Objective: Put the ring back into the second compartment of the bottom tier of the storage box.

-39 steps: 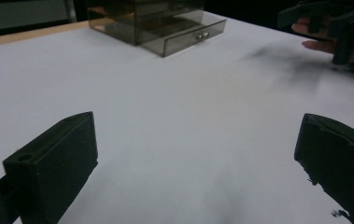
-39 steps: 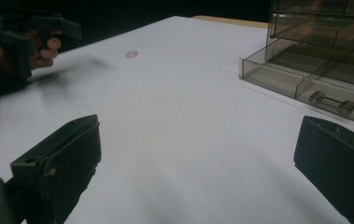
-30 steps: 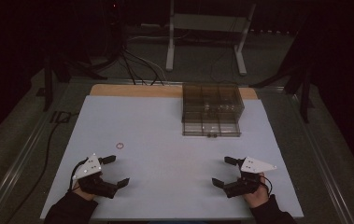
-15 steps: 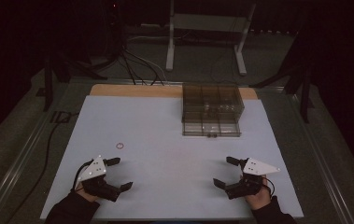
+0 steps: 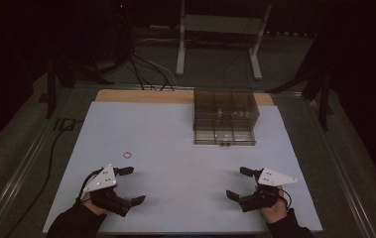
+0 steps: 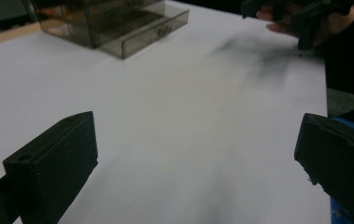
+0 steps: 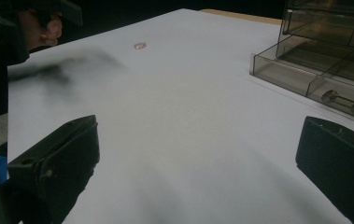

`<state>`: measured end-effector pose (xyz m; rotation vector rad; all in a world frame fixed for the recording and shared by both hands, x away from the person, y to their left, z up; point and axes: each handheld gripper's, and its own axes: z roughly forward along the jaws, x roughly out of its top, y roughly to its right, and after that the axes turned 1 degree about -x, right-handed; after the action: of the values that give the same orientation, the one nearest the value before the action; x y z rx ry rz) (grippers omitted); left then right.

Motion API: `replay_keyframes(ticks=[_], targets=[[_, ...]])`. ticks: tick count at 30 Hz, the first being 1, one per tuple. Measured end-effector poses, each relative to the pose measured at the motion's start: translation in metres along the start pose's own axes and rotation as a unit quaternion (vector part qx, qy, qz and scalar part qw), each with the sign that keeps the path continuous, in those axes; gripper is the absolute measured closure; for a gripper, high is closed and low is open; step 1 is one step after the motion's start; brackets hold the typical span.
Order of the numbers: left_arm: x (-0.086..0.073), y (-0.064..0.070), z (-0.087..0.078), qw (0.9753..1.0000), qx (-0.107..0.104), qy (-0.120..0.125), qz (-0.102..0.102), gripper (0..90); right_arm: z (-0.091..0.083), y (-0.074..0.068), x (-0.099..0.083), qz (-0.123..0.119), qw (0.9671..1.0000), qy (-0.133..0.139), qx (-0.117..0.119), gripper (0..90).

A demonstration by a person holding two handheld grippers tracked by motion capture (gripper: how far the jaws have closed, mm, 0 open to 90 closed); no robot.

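Both grippers sit near the front edge of the white surface (image 5: 185, 148); left gripper (image 5: 130, 186) has its fingers (image 6: 53, 163) spread wide with nothing between them, just bare surface; right gripper (image 5: 239, 182) is the same deal, fingers (image 7: 55, 161) wide apart and not touching anything. The small thin reddish ring (image 5: 127, 154) lies flat on the surface just beyond the left gripper, well apart from the right one; it's round, so no long axis to speak of. The smoky transparent plastic drawer box (image 5: 224, 118) stands at the far side, one drawer slightly out, its front facing the person.
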<state>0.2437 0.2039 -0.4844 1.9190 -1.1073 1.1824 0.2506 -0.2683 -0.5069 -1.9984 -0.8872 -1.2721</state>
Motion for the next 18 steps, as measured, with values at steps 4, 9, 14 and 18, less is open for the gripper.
replay_keyframes(ticks=[4, 9, 14, 18], targets=[[0.006, -0.003, -0.002, 0.9999, 0.005, 0.013, 0.001, 0.6, 0.001, 0.000, -0.001, 0.002, 1.0000, -0.004, 0.001, 0.0], [0.010, -0.007, -0.003, 0.9997, 0.009, 0.025, -0.004, 0.6, 0.000, 0.000, -0.001, 0.003, 1.0000, -0.004, 0.002, 0.0], [0.013, -0.011, -0.005, 0.9996, 0.012, 0.026, -0.003, 0.6, 0.000, 0.000, -0.001, 0.003, 1.0000, -0.004, -0.001, 0.0], [0.016, -0.016, -0.008, 0.9993, 0.017, 0.032, -0.004, 0.6, -0.001, 0.000, -0.001, 0.005, 1.0000, 0.000, -0.002, 0.0]])
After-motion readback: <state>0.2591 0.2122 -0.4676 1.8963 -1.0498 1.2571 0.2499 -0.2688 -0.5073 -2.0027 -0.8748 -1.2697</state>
